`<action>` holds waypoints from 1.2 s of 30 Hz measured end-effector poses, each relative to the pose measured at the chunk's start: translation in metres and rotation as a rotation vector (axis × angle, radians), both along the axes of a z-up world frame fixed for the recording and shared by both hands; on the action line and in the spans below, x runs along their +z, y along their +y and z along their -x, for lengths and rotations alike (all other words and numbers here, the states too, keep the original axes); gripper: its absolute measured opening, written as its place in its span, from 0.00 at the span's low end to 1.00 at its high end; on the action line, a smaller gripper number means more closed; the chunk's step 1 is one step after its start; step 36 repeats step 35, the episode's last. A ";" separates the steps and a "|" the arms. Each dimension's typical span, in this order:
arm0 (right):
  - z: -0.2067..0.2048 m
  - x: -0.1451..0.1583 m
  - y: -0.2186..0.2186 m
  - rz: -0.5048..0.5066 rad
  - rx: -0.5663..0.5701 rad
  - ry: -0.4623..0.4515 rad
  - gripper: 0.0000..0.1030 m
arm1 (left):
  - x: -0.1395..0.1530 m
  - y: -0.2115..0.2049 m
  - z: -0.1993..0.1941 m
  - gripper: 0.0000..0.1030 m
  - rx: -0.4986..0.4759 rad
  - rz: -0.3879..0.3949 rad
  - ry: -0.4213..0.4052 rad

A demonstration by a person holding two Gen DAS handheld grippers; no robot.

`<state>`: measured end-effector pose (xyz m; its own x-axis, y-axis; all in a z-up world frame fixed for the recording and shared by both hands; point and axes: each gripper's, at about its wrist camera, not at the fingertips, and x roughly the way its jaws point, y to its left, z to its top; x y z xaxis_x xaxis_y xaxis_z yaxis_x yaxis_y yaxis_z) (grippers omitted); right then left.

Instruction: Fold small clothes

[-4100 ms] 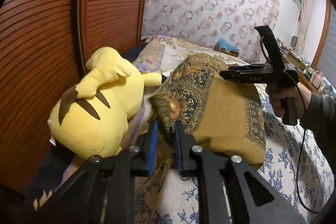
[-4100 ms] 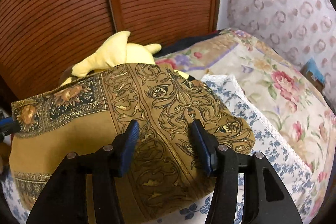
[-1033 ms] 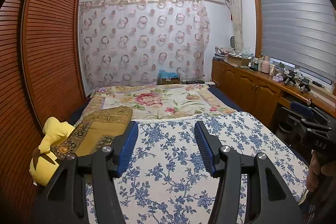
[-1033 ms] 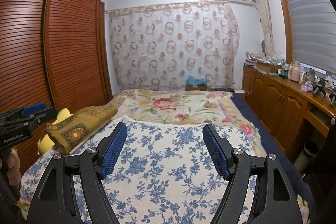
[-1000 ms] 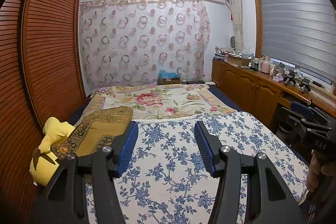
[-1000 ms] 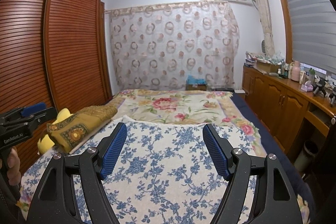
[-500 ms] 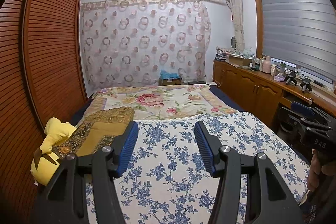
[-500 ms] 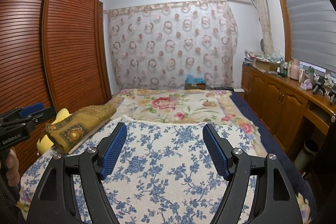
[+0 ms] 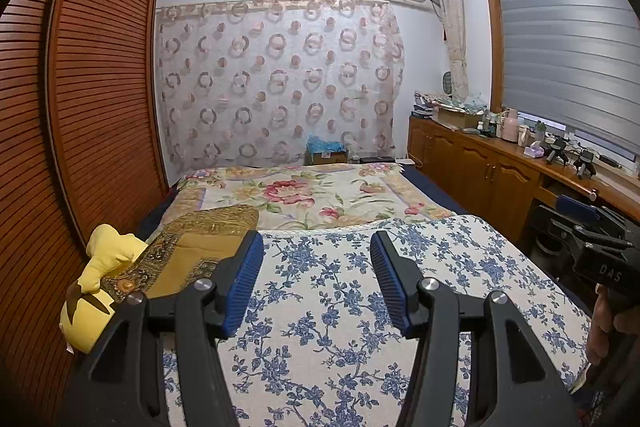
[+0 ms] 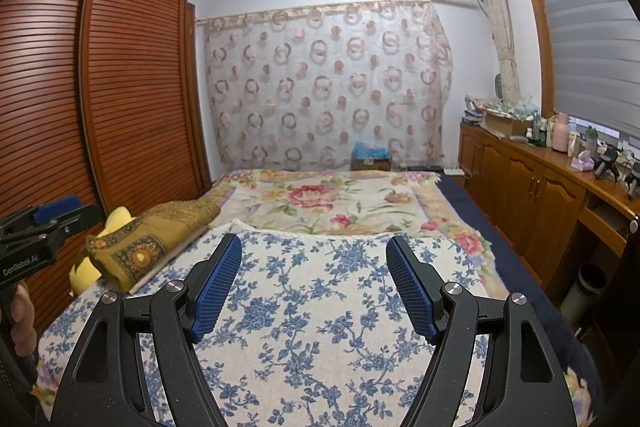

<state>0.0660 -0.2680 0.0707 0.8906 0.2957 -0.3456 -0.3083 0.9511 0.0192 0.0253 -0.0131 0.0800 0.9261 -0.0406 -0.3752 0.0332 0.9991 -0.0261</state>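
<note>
Both grippers are now hanging back over the near end of the blue-flowered bedspread (image 9: 320,307), well apart from the folded ochre cloth (image 9: 200,247) they were working seconds ago; it is lying at the bedspread's far left edge, against the yellow plush toy (image 9: 100,267). The left gripper (image 9: 316,279) and right gripper (image 10: 314,279) are standing open and empty (the fold looks finished).

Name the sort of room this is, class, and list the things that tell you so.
A bedroom, most likely: a bed under floral covers, a slatted wardrobe beside it, and a curtain hung behind it.
</note>
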 end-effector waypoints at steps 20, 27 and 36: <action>0.000 0.000 -0.002 -0.002 0.001 -0.002 0.75 | -0.002 0.000 0.000 0.53 0.000 0.000 -0.002; -0.001 0.000 -0.002 -0.001 0.002 -0.001 0.75 | -0.002 0.000 0.000 0.53 -0.001 -0.001 -0.002; 0.000 -0.001 -0.003 -0.003 -0.002 -0.002 0.75 | -0.003 0.000 0.000 0.54 0.000 0.000 -0.002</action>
